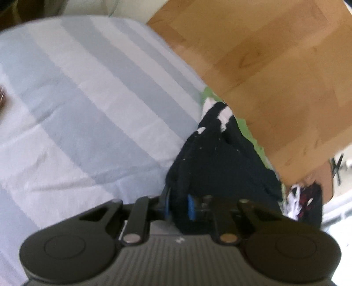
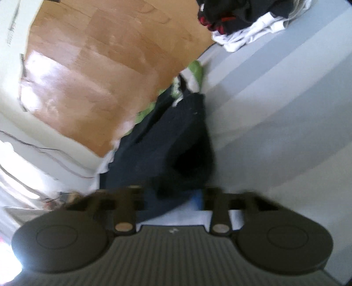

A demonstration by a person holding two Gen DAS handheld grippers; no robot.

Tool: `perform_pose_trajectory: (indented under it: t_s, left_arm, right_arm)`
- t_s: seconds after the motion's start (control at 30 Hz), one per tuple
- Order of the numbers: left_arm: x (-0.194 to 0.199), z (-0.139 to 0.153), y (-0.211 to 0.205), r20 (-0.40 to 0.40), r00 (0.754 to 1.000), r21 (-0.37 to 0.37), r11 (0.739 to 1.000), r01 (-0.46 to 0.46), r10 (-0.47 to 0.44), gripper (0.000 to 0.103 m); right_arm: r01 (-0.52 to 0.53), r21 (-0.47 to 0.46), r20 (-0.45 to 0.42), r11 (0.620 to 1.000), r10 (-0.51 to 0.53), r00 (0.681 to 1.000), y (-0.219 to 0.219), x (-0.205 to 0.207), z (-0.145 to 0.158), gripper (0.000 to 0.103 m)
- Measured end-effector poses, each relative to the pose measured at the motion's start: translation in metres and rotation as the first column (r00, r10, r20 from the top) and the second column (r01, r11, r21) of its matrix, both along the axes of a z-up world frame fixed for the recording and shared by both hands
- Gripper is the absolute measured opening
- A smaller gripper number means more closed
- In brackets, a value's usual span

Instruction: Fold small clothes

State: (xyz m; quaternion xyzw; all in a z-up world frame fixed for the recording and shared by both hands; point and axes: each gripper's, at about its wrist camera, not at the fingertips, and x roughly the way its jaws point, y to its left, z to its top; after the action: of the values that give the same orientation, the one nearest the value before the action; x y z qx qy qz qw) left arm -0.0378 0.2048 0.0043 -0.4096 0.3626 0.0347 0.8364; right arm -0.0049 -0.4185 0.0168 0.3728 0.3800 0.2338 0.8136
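A dark navy garment [image 1: 222,158] with white trim hangs at the edge of a bed with a grey-and-white striped sheet [image 1: 88,92]. My left gripper [image 1: 178,206] is shut on one end of the garment, cloth bunched between its blue pads. In the right wrist view the same navy garment [image 2: 176,132] stretches away from my right gripper [image 2: 173,198], which is shut on its other end. The garment is lifted between both grippers over the bed edge. Both views are blurred.
A pile of other clothes [image 2: 242,19], dark, red and white, lies on the striped sheet [image 2: 286,99] further along the bed; it also shows in the left wrist view [image 1: 305,202]. Green cloth [image 2: 195,68] shows at the bed edge. Wooden floor [image 1: 275,66] lies beyond.
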Motion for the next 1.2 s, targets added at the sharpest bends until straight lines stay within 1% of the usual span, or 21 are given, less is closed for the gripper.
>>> perform_pose_trajectory:
  t_s: [0.07,0.17,0.23,0.3,0.4,0.43,0.47,0.5,0.57,0.6,0.67,0.7,0.77,0.8,0.83,0.87,0.9,0.97,1.03,1.1,1.2]
  left_arm:
    - [-0.008,0.007,-0.001,-0.004,1.0,0.003,1.0,0.011,-0.011,0.013]
    - [-0.03,0.024,-0.008,0.038,0.997,0.008,0.998,0.061,-0.061,0.013]
    - [-0.048,0.036,-0.017,0.06,0.993,0.037,0.994,0.103,-0.105,0.012]
    - [-0.065,0.04,-0.025,0.067,0.988,0.069,0.989,0.133,-0.137,0.012]
    - [-0.089,0.027,-0.033,0.032,0.987,0.067,0.986,0.155,-0.157,0.014]
    - [-0.092,0.017,-0.036,-0.001,0.986,0.066,0.984,0.163,-0.164,0.015]
    - [-0.095,0.008,-0.038,-0.042,0.985,0.066,0.983,0.171,-0.169,0.017]
    - [-0.099,0.003,-0.036,-0.036,0.985,0.065,0.983,0.169,-0.167,0.022]
    - [-0.101,0.009,-0.024,-0.044,0.986,0.073,0.984,0.161,-0.158,0.023]
    - [-0.103,0.019,-0.015,-0.03,0.993,0.11,0.987,0.119,-0.116,0.024]
    - [-0.101,0.04,-0.001,0.006,0.998,0.199,0.978,0.056,-0.058,0.024]
    - [-0.098,0.05,0.004,0.019,0.999,0.232,0.972,0.037,-0.043,0.024]
    - [-0.081,0.073,0.008,0.06,0.997,0.285,0.958,0.026,-0.044,0.027]
    - [-0.068,0.082,0.003,0.072,0.996,0.311,0.95,0.036,-0.061,0.032]
    - [-0.054,0.091,-0.002,0.083,0.993,0.345,0.937,0.056,-0.089,0.035]
    - [-0.037,0.099,-0.011,0.09,0.989,0.381,0.921,0.078,-0.121,0.038]
    - [-0.018,0.105,-0.02,0.095,0.983,0.422,0.901,0.103,-0.157,0.04]
    - [0.026,0.112,-0.044,0.086,0.967,0.492,0.854,0.169,-0.241,0.042]
    - [0.072,0.108,-0.064,0.055,0.952,0.497,0.835,0.235,-0.3,0.045]
    - [0.123,0.1,-0.081,0.004,0.94,0.476,0.827,0.298,-0.341,0.046]
    - [0.177,0.083,-0.096,-0.051,0.931,0.448,0.825,0.345,-0.362,0.048]
  right_arm:
    - [-0.016,-0.001,0.02,1.0,0.016,1.0,-0.014,-0.005,0.004,0.011]
    - [-0.045,-0.058,0.103,0.997,0.051,0.993,-0.026,-0.021,0.023,0.011]
    - [-0.068,-0.088,0.137,0.994,0.08,0.987,-0.039,-0.036,0.033,0.011]
    - [-0.089,-0.1,0.137,0.991,0.102,0.985,-0.048,-0.048,0.034,0.011]
    - [-0.122,-0.158,0.111,0.98,0.14,0.984,-0.049,-0.062,0.022,0.012]
    - [-0.127,-0.177,0.093,0.976,0.145,0.985,-0.05,-0.064,0.015,0.015]
    - [-0.121,-0.189,0.075,0.975,0.137,0.988,-0.054,-0.062,0.01,0.023]
    - [-0.099,-0.196,0.059,0.976,0.112,0.992,-0.061,-0.058,0.006,0.029]
    - [-0.067,-0.164,0.051,0.984,0.076,0.996,-0.082,-0.048,0.009,0.045]
    - [-0.05,-0.167,0.063,0.985,0.061,0.996,-0.09,-0.044,0.015,0.046]
    - [-0.016,-0.254,0.14,0.967,0.053,0.989,-0.094,-0.039,0.035,0.046]
    - [-0.015,-0.304,0.179,0.952,0.073,0.981,-0.091,-0.034,0.044,0.046]
    - [-0.013,-0.366,0.239,0.93,0.107,0.965,-0.085,-0.022,0.06,0.046]
    - [-0.014,-0.382,0.258,0.924,0.121,0.959,-0.083,-0.014,0.064,0.046]
    - [-0.018,-0.395,0.281,0.919,0.139,0.95,-0.076,-0.003,0.069,0.046]
    - [-0.031,-0.401,0.3,0.916,0.163,0.94,-0.068,0.009,0.072,0.046]
    - [-0.048,-0.406,0.319,0.912,0.191,0.928,-0.058,0.023,0.073,0.046]
    - [-0.091,-0.425,0.351,0.9,0.256,0.901,-0.034,0.054,0.076,0.046]
    - [-0.13,-0.458,0.354,0.879,0.315,0.881,-0.012,0.088,0.075,0.046]
    - [-0.166,-0.48,0.334,0.861,0.355,0.873,0.01,0.127,0.071,0.046]
    - [-0.22,-0.492,0.301,0.842,0.402,0.865,0.039,0.175,0.064,0.048]
